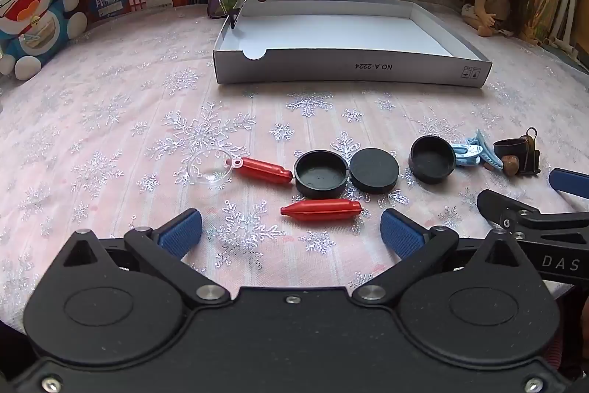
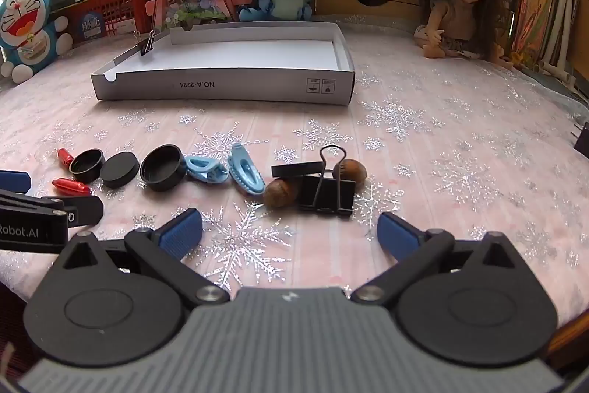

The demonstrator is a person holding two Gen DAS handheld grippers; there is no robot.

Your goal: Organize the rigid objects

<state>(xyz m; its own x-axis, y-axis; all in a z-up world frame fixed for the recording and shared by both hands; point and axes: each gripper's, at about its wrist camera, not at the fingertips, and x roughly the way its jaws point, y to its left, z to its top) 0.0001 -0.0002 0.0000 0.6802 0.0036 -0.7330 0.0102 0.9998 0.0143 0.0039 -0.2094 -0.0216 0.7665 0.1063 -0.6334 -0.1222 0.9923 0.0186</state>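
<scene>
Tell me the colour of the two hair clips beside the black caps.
Light blue hair clips; clearest in the right wrist view.

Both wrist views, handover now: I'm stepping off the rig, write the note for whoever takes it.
Left gripper: open, empty, low over the cloth in front of the near red float.
Right gripper: open, empty, facing the big black binder clip.
White box: behind the row; it holds only a small binder clip on its left wall.
Still on the cloth: two red floats, clear lens, three black caps, two blue clips, two nuts.
Done: nothing visibly sorted. Left: probably move everything into the box.
</scene>
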